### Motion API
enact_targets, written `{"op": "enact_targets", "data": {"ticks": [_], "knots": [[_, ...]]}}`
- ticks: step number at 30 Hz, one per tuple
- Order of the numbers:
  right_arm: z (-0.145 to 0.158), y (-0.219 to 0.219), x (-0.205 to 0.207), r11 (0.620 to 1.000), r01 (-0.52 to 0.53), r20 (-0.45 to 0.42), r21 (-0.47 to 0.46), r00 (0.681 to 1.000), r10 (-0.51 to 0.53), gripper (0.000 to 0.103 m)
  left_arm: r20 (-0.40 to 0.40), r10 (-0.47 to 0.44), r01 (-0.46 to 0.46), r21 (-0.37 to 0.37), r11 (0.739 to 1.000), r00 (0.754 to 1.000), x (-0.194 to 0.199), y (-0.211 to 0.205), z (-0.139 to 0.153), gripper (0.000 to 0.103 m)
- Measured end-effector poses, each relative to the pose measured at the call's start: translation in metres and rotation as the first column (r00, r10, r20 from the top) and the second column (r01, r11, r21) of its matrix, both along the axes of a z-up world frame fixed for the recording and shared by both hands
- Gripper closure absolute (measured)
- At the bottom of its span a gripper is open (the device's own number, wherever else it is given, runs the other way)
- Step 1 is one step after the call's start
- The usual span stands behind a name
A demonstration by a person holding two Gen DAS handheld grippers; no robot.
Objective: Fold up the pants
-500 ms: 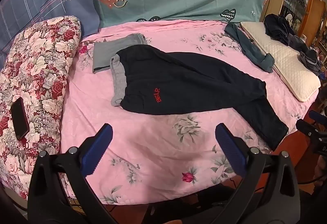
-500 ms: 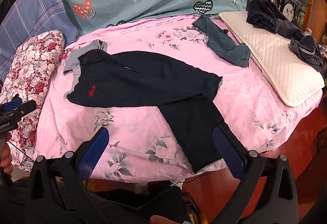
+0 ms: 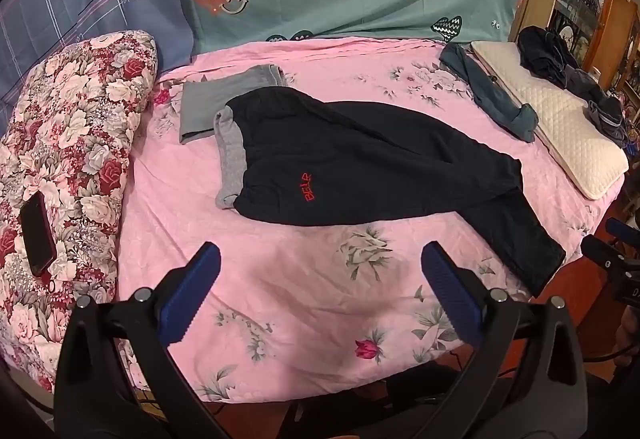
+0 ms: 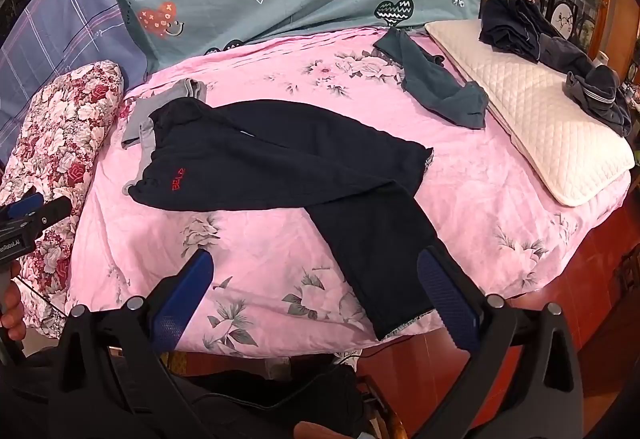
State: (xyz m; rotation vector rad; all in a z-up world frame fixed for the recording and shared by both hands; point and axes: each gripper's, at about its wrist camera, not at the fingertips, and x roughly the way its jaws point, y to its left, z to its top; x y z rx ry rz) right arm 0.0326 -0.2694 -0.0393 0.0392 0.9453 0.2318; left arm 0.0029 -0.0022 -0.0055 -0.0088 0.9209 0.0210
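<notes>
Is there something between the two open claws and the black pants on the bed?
Nothing visible. Only bare pink sheet lies between the left claw and the pants. The right claw hangs over the lower leg end, both jaws apart, nothing in them. The grey garment lies partly under the waistband, on the far side.

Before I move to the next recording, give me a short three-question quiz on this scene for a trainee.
1. True or false: the left gripper grips the black pants.
2. What lies on the flowered quilt? A) phone B) cup C) book
3. Fill in: one leg of the pants hangs over the edge of the pink ____.

Key: 1 false, both it and the right gripper are open and empty. 2 A, the phone. 3 sheet.
</notes>
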Motion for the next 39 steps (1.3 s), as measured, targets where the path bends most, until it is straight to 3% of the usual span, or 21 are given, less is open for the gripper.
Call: {"op": "enact_targets", "data": {"ticks": [39], "knots": [[-0.0008,0.0006,0.0032,1.0,-0.009,-0.007,-0.006,1.0,0.009,0.001,-0.001,0.002,-0.002,-0.001,1.0,1.0,0.0047,0.0062,0.0017,0.002]]}}
